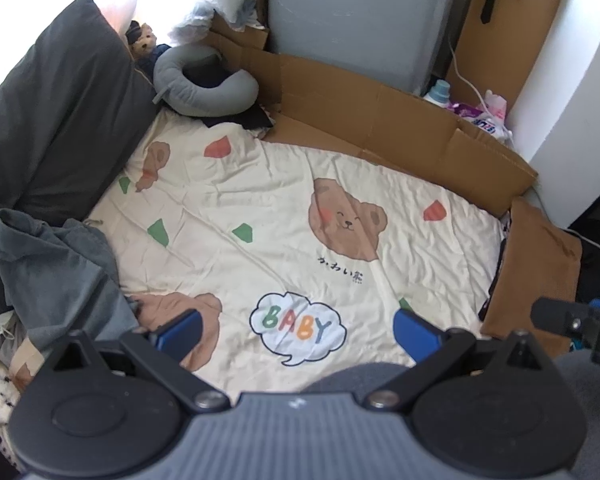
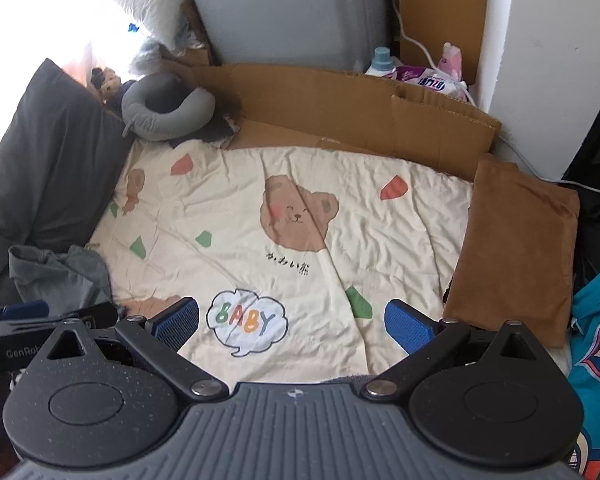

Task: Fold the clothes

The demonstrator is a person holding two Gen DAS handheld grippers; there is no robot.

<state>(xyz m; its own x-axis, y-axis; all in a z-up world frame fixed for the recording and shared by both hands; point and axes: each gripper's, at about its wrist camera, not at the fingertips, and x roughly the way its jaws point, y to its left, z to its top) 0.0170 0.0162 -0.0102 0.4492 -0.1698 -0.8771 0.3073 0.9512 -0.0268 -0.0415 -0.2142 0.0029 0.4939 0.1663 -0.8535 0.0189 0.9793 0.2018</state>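
Note:
A crumpled grey-blue garment [image 1: 56,276] lies in a heap at the left edge of a cream bear-print blanket [image 1: 260,208]; it also shows in the right wrist view [image 2: 64,276]. A folded brown cloth [image 2: 516,252] lies at the blanket's right edge, seen too in the left wrist view [image 1: 540,264]. My left gripper [image 1: 296,330] is open and empty above the "BABY" print. My right gripper [image 2: 292,322] is open and empty over the same print, to the right of the left gripper [image 2: 24,312].
A dark grey pillow [image 1: 56,120], a grey neck pillow [image 1: 204,84] and a small plush toy [image 1: 142,42] lie at the back left. Flattened cardboard [image 1: 380,120] lines the far side. Bottles and packets [image 2: 420,72] stand behind it. A teal patterned fabric [image 2: 596,340] is at the right.

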